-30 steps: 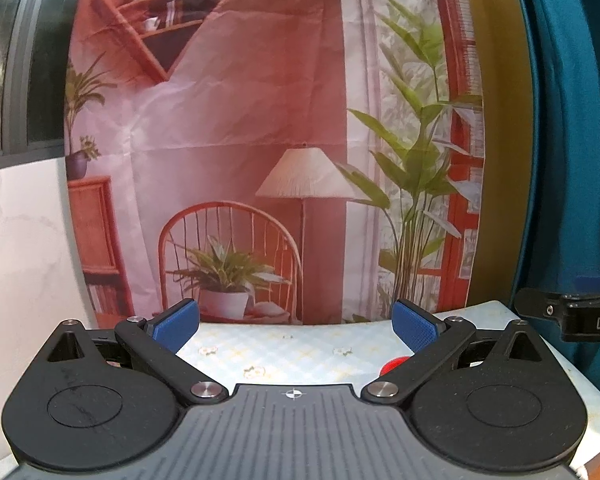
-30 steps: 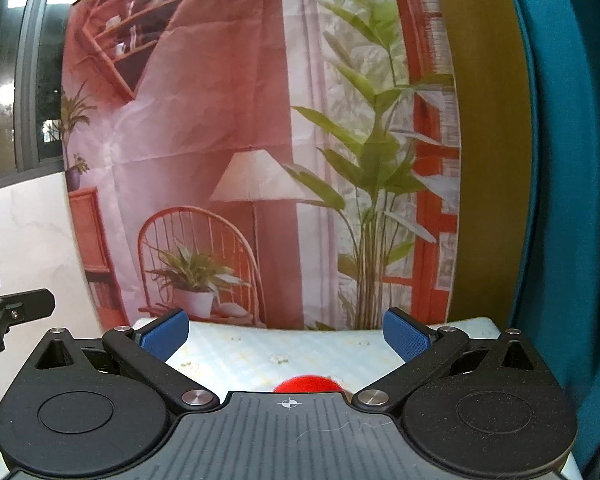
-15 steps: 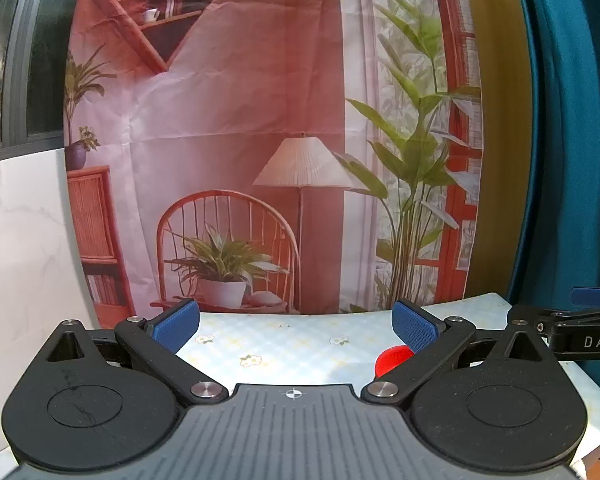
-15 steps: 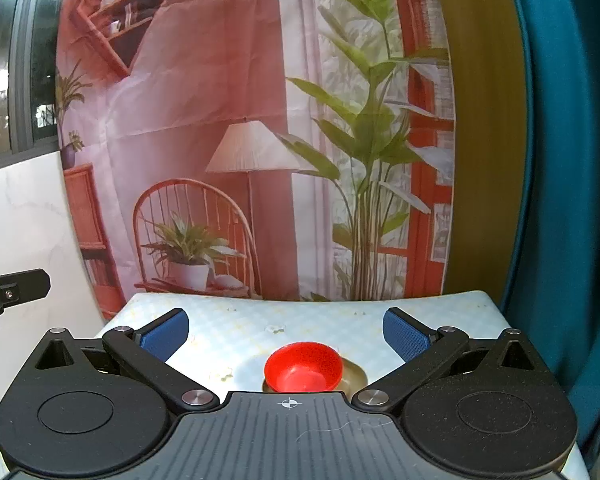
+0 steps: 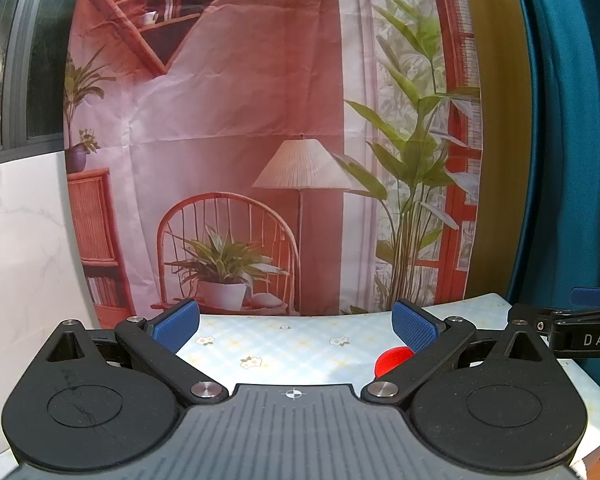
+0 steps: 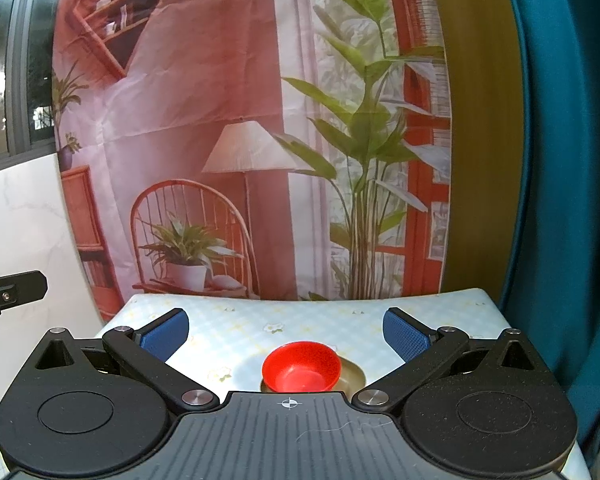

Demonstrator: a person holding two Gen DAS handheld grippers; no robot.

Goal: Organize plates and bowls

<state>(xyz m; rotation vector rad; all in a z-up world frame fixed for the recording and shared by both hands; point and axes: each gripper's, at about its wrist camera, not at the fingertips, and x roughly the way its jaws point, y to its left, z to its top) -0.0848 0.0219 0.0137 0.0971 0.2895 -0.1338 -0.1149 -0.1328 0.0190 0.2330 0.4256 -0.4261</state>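
Note:
A red bowl (image 6: 301,366) sits on a gold plate (image 6: 352,374) on the table with a pale flowered cloth (image 6: 300,320). My right gripper (image 6: 286,330) is open and empty, held above and just short of the bowl. My left gripper (image 5: 294,326) is open and empty over the table's left part. In the left wrist view only a part of the red bowl (image 5: 392,360) shows, behind the right finger. The right gripper's arm (image 5: 564,330) shows at that view's right edge.
A printed backdrop (image 6: 240,140) of a chair, lamp and plants hangs behind the table. A teal curtain (image 6: 560,160) hangs at the right. A white marble wall (image 5: 24,240) is at the left. The left gripper's arm (image 6: 8,292) shows at the right wrist view's left edge.
Both grippers have tipped downward, so more of the table shows. The red bowl and gold plate have come into fuller view between the right gripper's fingers. Both grippers stay open.

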